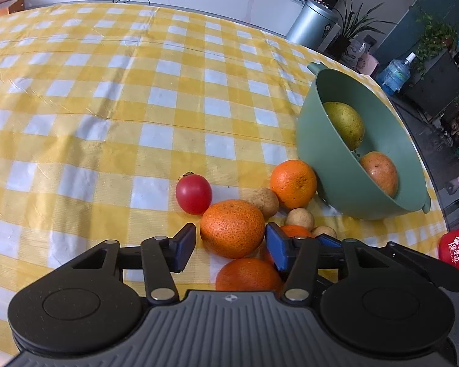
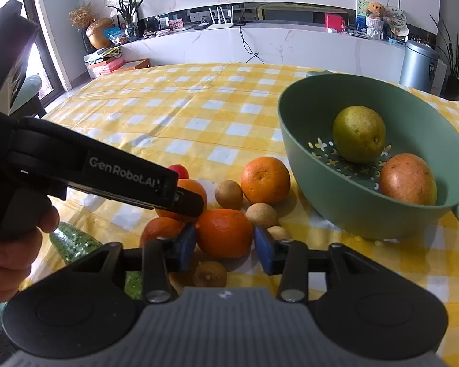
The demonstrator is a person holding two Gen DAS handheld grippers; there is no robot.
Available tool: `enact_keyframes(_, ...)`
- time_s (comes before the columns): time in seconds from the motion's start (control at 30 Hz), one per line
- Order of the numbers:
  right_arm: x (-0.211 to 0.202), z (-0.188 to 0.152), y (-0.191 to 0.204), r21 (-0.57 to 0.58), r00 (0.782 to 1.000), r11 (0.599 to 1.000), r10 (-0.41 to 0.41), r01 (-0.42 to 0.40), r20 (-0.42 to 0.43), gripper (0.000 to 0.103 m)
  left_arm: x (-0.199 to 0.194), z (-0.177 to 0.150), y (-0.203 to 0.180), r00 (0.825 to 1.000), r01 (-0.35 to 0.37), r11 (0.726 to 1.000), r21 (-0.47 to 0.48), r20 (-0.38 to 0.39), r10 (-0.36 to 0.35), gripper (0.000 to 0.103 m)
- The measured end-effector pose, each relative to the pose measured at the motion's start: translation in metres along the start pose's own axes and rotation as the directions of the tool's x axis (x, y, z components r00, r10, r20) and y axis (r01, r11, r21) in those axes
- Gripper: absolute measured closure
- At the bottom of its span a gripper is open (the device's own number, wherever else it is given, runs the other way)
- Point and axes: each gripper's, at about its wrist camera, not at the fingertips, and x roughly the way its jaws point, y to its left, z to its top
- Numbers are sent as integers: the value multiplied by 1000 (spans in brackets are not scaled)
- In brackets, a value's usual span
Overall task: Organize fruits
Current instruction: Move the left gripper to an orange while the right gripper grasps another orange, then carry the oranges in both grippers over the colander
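Observation:
My left gripper [image 1: 231,246] is open, with a large orange [image 1: 232,228] on the checked cloth between its blue pads and a thin gap at the left pad. My right gripper [image 2: 225,249] is shut on a smaller orange [image 2: 225,234], its pads against both sides. A green colander bowl [image 2: 293,140] stands to the right and holds a yellow-green fruit [image 2: 358,134] and a reddish-orange fruit [image 2: 408,179]. Around the grippers lie another orange [image 2: 265,180], a red tomato [image 1: 193,194] and three small brown fruits [image 2: 228,194].
A hand [image 2: 9,244] holds the left gripper's black body [image 2: 122,171], which crosses the right wrist view. A green cucumber [image 2: 73,243] lies at the near left. A red cup [image 1: 457,244] stands at the table's right edge. The cloth beyond the fruit is bare.

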Motion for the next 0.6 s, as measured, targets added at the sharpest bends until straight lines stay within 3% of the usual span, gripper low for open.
enact_keyframes(0.1,0,1,-2,9,1000,1000,12,-12,-3,64,1,1,-2,1000,12,1000,-12,-5,-12,50)
enact_keyframes(0.6,-19,1,-2,-22,1000,1000,7,-7,17,66,-17,2,-13,999,-23,1000,-5,34,23,52)
